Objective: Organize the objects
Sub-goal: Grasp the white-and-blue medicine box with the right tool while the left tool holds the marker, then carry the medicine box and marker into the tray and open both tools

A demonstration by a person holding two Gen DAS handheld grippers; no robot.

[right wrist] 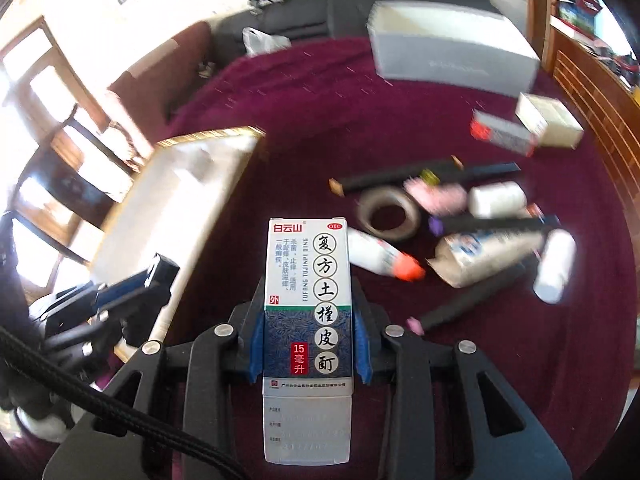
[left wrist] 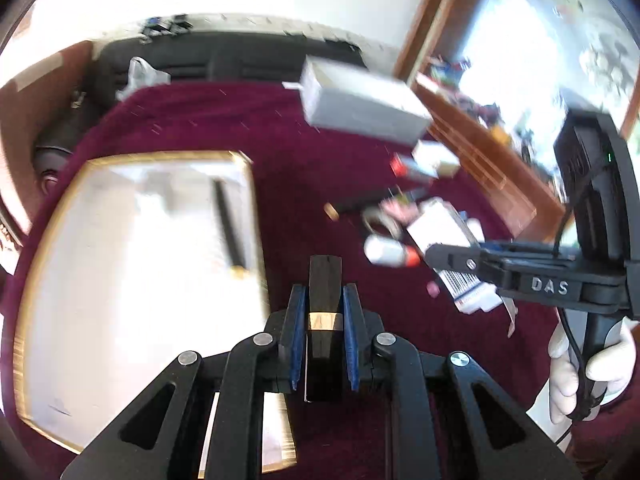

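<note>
**Both tongs loaded above the maroon cloth**

My left gripper (left wrist: pixel 324 320) is closed on a black stick with a gold band (left wrist: pixel 325 300), blue pads pressed to both its sides, the stick pointing forward over the near right edge of the gold-rimmed white tray (left wrist: pixel 132 280). One more black stick (left wrist: pixel 229 226) already lies in that tray.

My right gripper (right wrist: pixel 308 328) is clamped on a medicine carton (right wrist: pixel 307 320) printed with Chinese characters and "15", held lengthwise between the pads above the maroon cloth (right wrist: pixel 312 128).

Ahead of it the clutter sits close together: a tape roll (right wrist: pixel 388 216), a white bottle with an orange cap (right wrist: pixel 384 258), a pink blurred item (right wrist: pixel 436 196), several dark sticks, a crumpled white pouch (right wrist: pixel 480 256). Further back stands a large grey-white box (right wrist: pixel 452 48), with a small cream box (right wrist: pixel 550 120) near it.
</note>
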